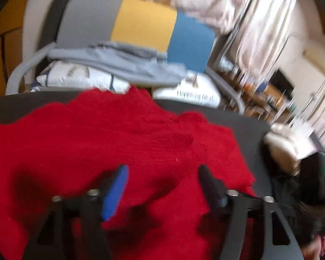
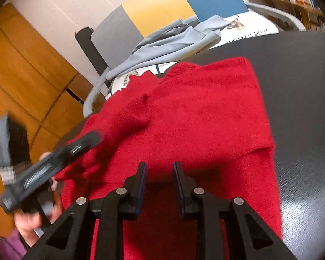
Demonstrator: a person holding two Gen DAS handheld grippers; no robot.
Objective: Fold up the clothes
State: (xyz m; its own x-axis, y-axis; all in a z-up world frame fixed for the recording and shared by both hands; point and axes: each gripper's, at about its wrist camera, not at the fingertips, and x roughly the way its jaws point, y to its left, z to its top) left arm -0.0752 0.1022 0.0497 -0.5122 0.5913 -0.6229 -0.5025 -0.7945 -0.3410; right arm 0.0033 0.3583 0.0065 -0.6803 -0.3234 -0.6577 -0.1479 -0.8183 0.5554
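Note:
A red knitted sweater lies spread on the black table, with one sleeve folded across its body. My left gripper hovers low over the sweater's near part. It is open, its blue-padded fingers stand wide apart and nothing is between them. My right gripper is over the sweater's near edge, its jaws a narrow gap apart with no cloth pinched. In the right wrist view a person's hand holds the left tool at the sweater's left edge.
Behind the table stands a chair with a grey, yellow and blue back. A grey-blue garment and a white printed cushion lie on it. Pale curtains hang at the right. A wooden cabinet is at the left.

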